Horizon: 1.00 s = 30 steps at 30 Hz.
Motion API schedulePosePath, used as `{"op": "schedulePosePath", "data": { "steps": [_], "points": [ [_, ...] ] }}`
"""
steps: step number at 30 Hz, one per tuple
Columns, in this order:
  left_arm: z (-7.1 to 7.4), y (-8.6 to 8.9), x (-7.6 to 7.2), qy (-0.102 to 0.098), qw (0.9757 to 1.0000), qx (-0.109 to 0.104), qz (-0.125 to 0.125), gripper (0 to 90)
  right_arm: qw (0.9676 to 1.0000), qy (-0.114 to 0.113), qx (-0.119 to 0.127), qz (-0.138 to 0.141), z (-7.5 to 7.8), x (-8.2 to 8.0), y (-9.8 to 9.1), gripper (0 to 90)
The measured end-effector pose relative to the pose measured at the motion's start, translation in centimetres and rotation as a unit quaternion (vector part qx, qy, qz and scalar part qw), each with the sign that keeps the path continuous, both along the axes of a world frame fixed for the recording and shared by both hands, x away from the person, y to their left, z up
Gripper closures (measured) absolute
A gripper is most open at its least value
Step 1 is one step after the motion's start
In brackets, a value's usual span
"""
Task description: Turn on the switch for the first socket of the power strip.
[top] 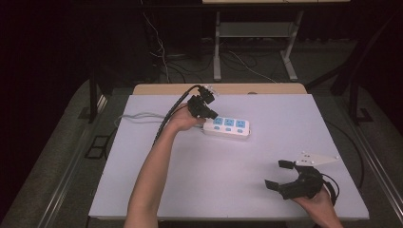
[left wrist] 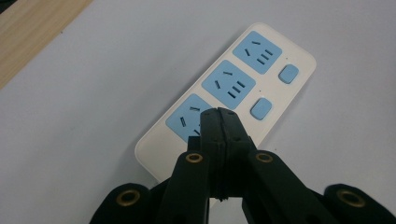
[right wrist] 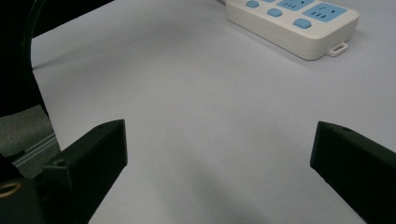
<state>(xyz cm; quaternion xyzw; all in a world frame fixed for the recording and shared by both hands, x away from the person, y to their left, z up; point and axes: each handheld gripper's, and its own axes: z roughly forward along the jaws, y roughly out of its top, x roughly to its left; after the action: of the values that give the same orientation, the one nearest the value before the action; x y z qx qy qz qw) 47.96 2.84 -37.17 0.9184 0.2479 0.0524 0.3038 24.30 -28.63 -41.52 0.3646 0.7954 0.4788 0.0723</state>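
Observation:
A white power strip (top: 227,128) with three blue socket panels lies near the middle of the table, a little toward the back. My left gripper (top: 212,115) is shut, empty, and its tip rests over the strip's left end. In the left gripper view the closed jaws cover part of the nearest blue socket (left wrist: 189,117) of the power strip (left wrist: 285,97), beside blue buttons (left wrist: 260,108). My right gripper (top: 278,175) stands wide open near the table's front right with nothing between its fingers. The power strip (right wrist: 299,35) lies far ahead of it in the right gripper view.
The table top (top: 266,156) is a pale lilac sheet with a wooden strip (top: 157,89) along its back edge. The strip's grey cord (top: 138,115) trails off to the left. A metal table frame (top: 254,33) and loose cables stand on the floor behind.

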Motion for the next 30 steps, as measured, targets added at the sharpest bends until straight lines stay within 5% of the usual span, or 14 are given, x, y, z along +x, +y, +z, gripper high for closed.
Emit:
{"op": "schedulePosePath", "data": {
  "steps": [19,30],
  "points": [
    [-2.9,-0.9,-0.3,0.024,0.9996,0.000,-0.014,89.0,1.0000,0.003,-0.006,0.001,0.0,0.0,0.1,3.5],
    [-3.6,-0.8,-0.7,0.022,0.9997,-0.014,0.005,89.4,1.0000,0.001,-0.009,0.003,-0.1,0.0,0.1,3.5]
  ]
}}
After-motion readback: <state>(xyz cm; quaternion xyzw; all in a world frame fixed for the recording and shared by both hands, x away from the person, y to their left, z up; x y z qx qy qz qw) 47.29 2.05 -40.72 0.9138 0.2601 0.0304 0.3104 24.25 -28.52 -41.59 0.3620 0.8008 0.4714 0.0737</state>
